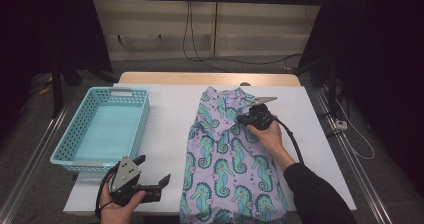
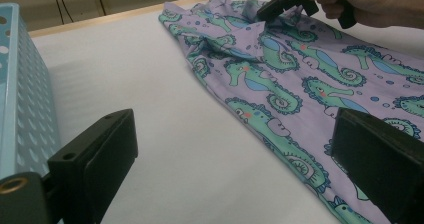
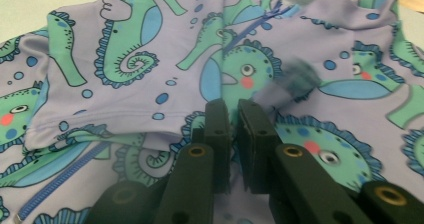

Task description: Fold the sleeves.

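Seahorse-print garment [image 1: 227,156] spread flat just right of the turquoise basket [image 1: 102,126]. Right gripper [image 1: 246,118], jaws nearly closed, pinches a fold near the garment's collar end. Left gripper [image 1: 152,170], jaws spread wide and empty, sits below the basket, beside the garment's left edge.

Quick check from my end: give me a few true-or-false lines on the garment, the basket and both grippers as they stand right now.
1. The right gripper is closed down at the seahorse-print garment. True.
2. The left gripper holds the garment. False: its jaws stand wide open over the white table cover, apart from the fabric.
3. The blue basket has clothes in it. False: nothing lies inside it.
4. The basket sits to the left of the garment in the high view. True.
5. The garment hangs over the table's near edge. True.
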`<state>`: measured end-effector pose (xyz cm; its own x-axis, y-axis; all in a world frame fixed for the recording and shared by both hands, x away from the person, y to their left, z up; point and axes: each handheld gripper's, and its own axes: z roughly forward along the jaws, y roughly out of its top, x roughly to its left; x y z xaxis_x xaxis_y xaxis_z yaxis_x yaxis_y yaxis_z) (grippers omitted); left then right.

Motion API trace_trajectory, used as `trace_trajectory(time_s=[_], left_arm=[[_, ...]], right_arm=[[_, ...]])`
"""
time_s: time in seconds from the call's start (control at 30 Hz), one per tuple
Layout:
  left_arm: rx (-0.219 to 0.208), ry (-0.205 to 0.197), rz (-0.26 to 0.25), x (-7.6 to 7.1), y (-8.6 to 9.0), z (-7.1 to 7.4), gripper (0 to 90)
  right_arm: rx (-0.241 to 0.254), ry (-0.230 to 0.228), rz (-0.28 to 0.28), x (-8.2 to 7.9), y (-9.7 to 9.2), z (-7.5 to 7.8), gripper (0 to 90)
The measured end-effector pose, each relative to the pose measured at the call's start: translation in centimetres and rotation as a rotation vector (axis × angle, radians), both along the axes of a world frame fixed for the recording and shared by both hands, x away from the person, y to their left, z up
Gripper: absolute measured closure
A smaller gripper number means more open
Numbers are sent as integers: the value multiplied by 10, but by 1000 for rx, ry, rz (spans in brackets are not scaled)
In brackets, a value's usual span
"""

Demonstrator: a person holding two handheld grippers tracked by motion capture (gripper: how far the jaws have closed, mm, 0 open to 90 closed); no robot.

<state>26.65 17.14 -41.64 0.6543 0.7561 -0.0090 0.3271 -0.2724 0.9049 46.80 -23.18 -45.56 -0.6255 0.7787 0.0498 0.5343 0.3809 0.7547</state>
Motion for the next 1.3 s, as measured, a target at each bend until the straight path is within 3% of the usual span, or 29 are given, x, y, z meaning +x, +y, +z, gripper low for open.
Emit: trace_trajectory(time_s=[0.13,0.3,0.53,0.57,0.77,0.97,1.03,1.13,1.3], left_arm=[[-2,-1,-4,0,0,0,49],[1,-1,-8,0,-2,0,49],[-15,-6,-12,2,-8,0,50],[-14,-6,-18,3,-11,0,50],[-19,-11,-32,7,-20,-1,52],[-59,-17,-33,18,-32,-2,55],[-93,8,-31,25,-34,-3,66],[-57,-2,-39,33,-42,-7,67],[-37,1,-44,44,-52,-11,66]], right_arm=[[-23,23,25,-3,7,-6,798],[-19,21,32,-9,6,-2,710],[1,-3,13,-23,-15,4,591],[25,-11,-1,-30,-25,8,539],[44,-24,-21,-48,-43,13,465],[62,-27,-28,-64,-51,16,395],[65,-28,-32,-68,-52,16,374],[64,-30,-38,-76,-55,16,349],[80,-33,-54,-90,-62,18,313]])
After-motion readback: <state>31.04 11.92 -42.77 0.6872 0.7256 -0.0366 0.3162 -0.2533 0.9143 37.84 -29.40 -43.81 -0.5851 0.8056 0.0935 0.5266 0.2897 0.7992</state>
